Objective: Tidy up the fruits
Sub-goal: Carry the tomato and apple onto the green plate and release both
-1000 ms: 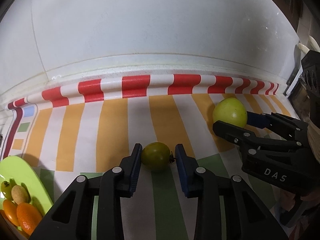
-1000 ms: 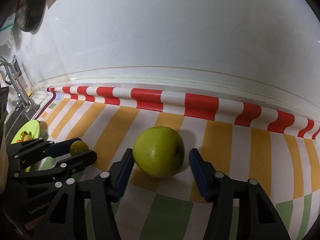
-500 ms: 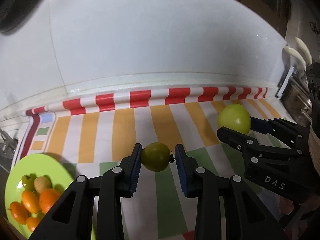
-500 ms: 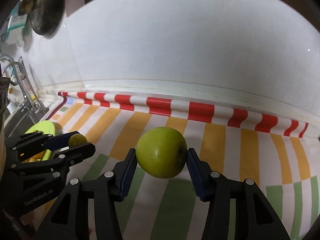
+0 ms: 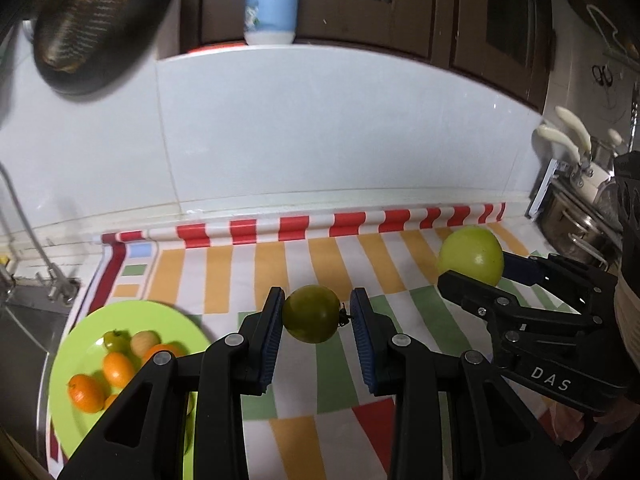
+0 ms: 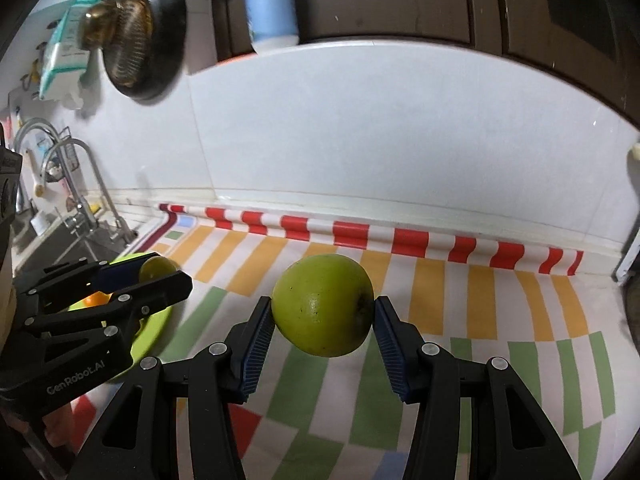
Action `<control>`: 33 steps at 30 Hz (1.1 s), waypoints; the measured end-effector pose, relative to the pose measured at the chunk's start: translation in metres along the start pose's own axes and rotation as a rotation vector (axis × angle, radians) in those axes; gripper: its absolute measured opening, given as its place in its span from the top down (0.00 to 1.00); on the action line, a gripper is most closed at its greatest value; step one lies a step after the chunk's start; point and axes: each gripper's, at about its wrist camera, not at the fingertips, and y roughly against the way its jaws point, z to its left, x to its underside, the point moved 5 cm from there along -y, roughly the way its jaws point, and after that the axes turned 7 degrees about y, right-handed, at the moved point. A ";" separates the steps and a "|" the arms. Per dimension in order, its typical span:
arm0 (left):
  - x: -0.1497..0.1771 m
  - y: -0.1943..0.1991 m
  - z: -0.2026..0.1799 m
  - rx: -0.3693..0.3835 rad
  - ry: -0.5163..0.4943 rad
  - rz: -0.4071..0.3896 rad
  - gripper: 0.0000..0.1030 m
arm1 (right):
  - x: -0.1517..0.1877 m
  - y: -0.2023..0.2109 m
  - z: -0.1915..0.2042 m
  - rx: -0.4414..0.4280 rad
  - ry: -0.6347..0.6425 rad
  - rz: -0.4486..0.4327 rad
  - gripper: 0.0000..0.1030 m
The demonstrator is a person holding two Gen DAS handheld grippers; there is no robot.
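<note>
My left gripper (image 5: pixel 314 318) is shut on a small dark green tomato (image 5: pixel 311 313) and holds it above the striped mat. My right gripper (image 6: pixel 323 318) is shut on a larger green apple (image 6: pixel 323 310), also lifted off the mat. The apple in the right gripper also shows in the left wrist view (image 5: pixel 471 255); the tomato in the left gripper shows in the right wrist view (image 6: pixel 158 267). A lime green plate (image 5: pixel 80 324) with several small orange and green fruits (image 5: pixel 112 364) lies at the left on the mat, below and left of the tomato.
The striped mat (image 5: pixel 360 256) covers the counter up to the white tiled wall. A sink with taps (image 6: pixel 76 208) is at the left. A dark pan (image 6: pixel 136 44) hangs on the wall, a blue bottle (image 6: pixel 270 4) stands on the ledge, and pots (image 5: pixel 576 216) stand at the right.
Both grippers closed on their fruits and lifted them off the mat, rising and drawing back. The plate and the upper wall have come into view.
</note>
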 end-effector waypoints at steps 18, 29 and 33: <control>0.031 0.100 0.037 -0.047 0.038 -0.081 0.67 | 0.000 0.073 0.065 -0.035 0.037 -0.084 0.50; 0.047 0.142 0.067 -0.082 0.056 -0.112 0.68 | 0.001 0.095 0.117 -0.117 0.073 -0.094 0.50; 0.050 0.151 0.079 -0.105 0.049 -0.116 0.68 | 0.000 0.097 0.133 -0.137 0.083 -0.101 0.50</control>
